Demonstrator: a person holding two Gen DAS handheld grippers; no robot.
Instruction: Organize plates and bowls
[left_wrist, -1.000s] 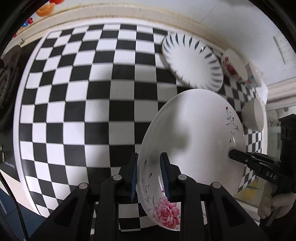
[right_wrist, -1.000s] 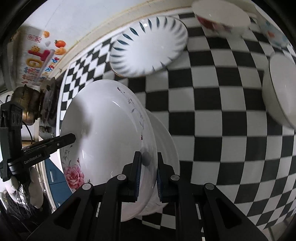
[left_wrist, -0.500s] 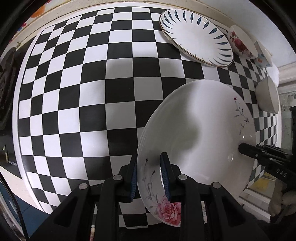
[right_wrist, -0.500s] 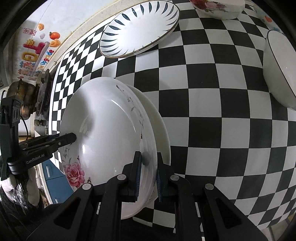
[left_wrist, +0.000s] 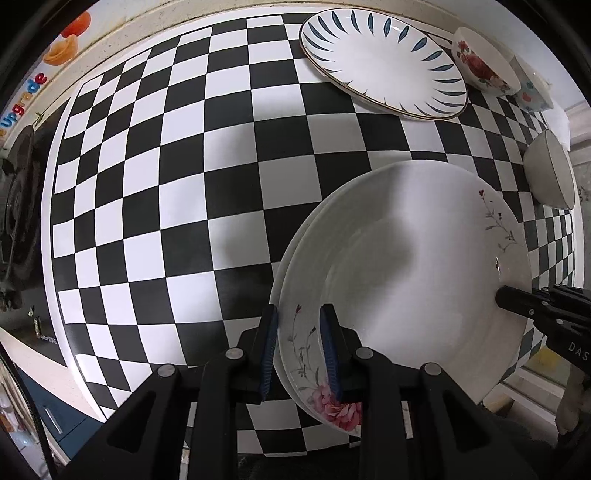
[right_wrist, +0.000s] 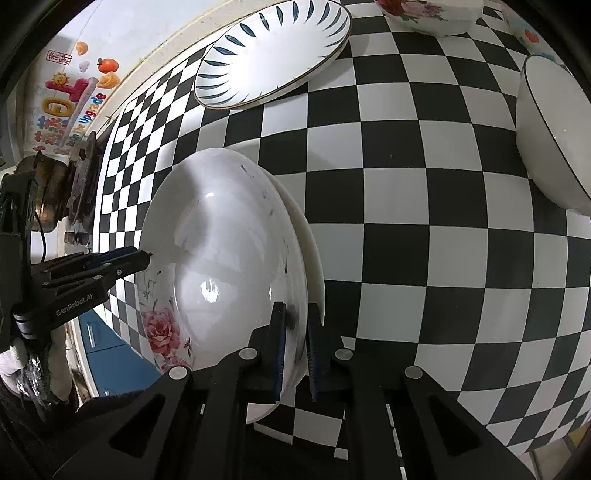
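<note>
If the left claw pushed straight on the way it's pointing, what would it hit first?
The rose plate it already grips by the rim would bear down on the plain white plate just beneath it, then the checkered tabletop; the gap is hard to judge.

The lower plate (left_wrist: 295, 240) was almost wholly covered by the rose plate (left_wrist: 406, 258); only a crescent of rim showed at 10 o'clock. The rose bowl (right_wrist: 428, 14) was cut off at 12 o'clock in the right wrist view. The wall sticker (left_wrist: 22, 107) lettering ran out of frame at 9 o'clock.
</note>
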